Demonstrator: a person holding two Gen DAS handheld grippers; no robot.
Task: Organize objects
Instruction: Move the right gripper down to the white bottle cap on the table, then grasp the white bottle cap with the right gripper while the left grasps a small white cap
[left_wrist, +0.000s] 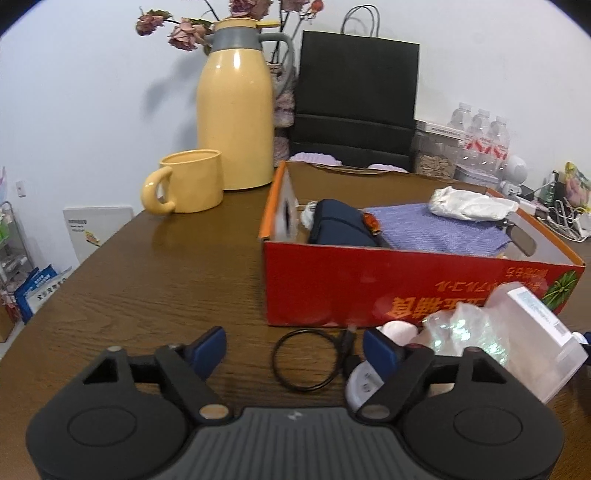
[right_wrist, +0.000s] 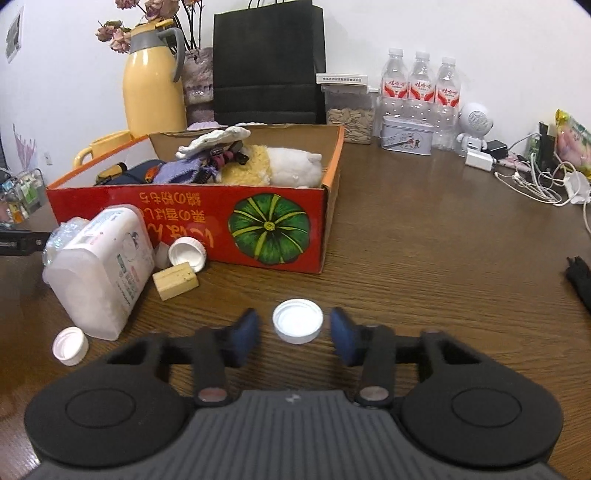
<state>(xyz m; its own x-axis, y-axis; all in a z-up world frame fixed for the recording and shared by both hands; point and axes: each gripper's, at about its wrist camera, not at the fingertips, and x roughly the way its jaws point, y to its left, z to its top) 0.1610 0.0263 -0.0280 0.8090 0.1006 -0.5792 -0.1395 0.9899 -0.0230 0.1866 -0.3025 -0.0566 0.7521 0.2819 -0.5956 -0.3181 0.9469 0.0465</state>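
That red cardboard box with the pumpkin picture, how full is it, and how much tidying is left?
The red cardboard box already holds a purple cloth, a navy pouch and a white plush toy. Nothing is gripped: the open right gripper straddles a white bottle cap. Left on the table: a coiled black cable, wooden block, two more caps and a white plastic pack.

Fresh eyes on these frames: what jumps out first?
The red box mid-table, stuffed with a plush toy and cloth, dominates both views. Behind it stands a tall yellow jug with a matching mug beside it. Up close, a white cap lies on the table between the open right gripper's fingers.
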